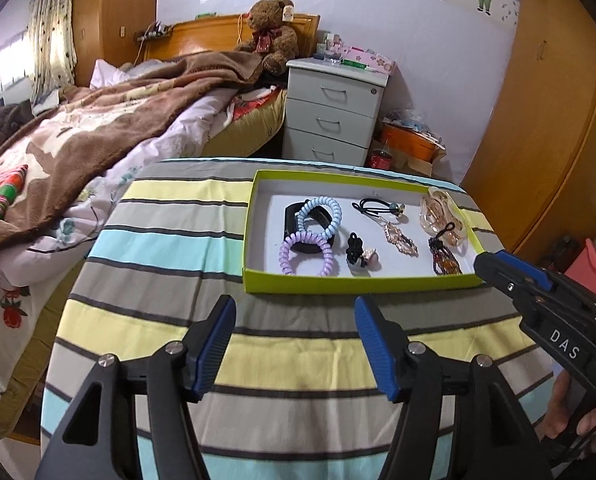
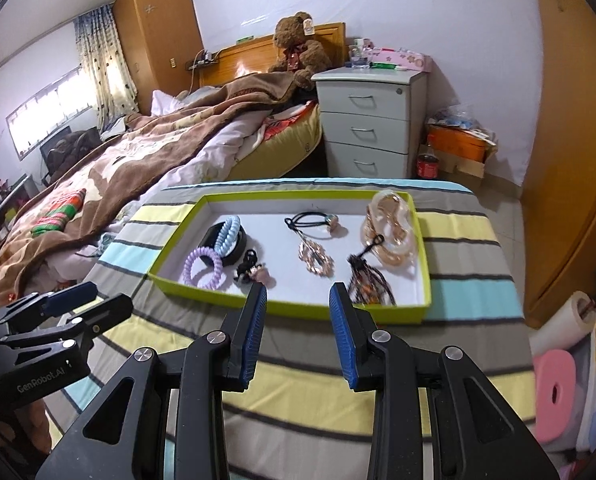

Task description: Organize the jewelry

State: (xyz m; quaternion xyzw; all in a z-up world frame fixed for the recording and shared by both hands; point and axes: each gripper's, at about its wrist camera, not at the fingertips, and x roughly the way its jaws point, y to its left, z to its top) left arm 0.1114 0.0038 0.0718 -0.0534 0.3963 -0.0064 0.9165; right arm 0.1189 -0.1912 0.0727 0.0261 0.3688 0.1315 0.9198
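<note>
Green tray (image 2: 298,309) of jewelry just beyond right gripper's (image 2: 298,300) parted jaws.

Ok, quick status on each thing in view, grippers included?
left gripper: open, holding nothing, above the cloth short of the tray
right gripper: open, holding nothing, at the tray's near wall
green tray: no lid, flat on the striped cloth
purple coil tie: in the tray, leaning on the black band
blue coil tie: lying over the black band
nightstand drawers: all shut

black band (image 1: 294,216) mostly hidden under the coil ties. Tassel (image 2: 367,282) blurred in right view. Nightstand clutter (image 1: 333,50) too small to identify.
</note>
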